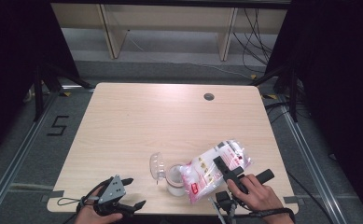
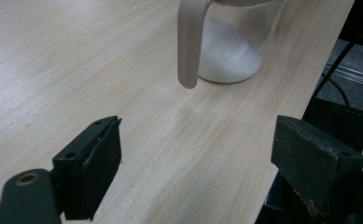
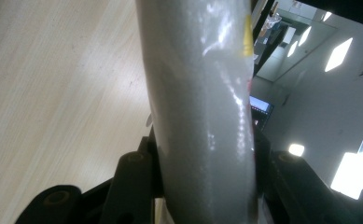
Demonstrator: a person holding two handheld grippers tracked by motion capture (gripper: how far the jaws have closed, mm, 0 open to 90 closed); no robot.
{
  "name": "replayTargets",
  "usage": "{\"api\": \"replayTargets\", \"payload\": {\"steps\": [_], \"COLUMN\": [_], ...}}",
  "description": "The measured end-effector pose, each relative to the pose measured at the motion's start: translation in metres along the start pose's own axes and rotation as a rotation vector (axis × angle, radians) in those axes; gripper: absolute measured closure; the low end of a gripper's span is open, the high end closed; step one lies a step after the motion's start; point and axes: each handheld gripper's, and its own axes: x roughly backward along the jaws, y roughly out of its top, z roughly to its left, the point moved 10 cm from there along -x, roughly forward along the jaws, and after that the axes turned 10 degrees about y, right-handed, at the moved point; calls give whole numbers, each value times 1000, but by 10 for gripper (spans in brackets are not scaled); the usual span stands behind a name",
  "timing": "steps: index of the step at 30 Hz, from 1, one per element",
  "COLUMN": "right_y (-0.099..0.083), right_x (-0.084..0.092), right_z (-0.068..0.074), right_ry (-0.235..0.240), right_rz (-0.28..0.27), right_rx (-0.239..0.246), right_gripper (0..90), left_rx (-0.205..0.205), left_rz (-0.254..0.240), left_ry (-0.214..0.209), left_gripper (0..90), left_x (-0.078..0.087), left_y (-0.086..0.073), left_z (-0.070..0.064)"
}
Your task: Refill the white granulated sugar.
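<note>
A clear plastic bag (image 1: 207,173) of white grains with red print hangs tilted, its lower end at the mouth of a clear jar (image 1: 174,183). My right gripper (image 1: 226,169) is shut on the bag's upper part; in the right gripper view the bag (image 3: 202,93) is squeezed between the jaws of the right gripper (image 3: 202,163). The jar (image 2: 230,46) has a pale handle (image 2: 188,42) and a heap of white grains (image 2: 226,58) at its bottom. Its round lid (image 1: 157,165) stands flipped open to the left. My left gripper (image 1: 133,192) stands open near the front edge, left of the jar, holding nothing (image 2: 202,154).
The wooden table (image 1: 170,116) has a round cable hole (image 1: 209,96) at the back right. The front table edge lies close to both grippers. Shelving legs and cables stand on the floor beyond the table.
</note>
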Motion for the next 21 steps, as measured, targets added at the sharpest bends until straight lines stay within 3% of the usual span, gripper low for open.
{"api": "replayTargets", "payload": {"steps": [21], "right_y": [1], "right_x": [0], "right_z": [-1], "right_ry": [3], "right_rz": [0], "right_rx": [2], "right_gripper": [658], "left_rx": [4], "left_rz": [-1], "left_ry": [-1], "left_gripper": [158], "left_x": [0], "left_y": [0], "left_z": [0]}}
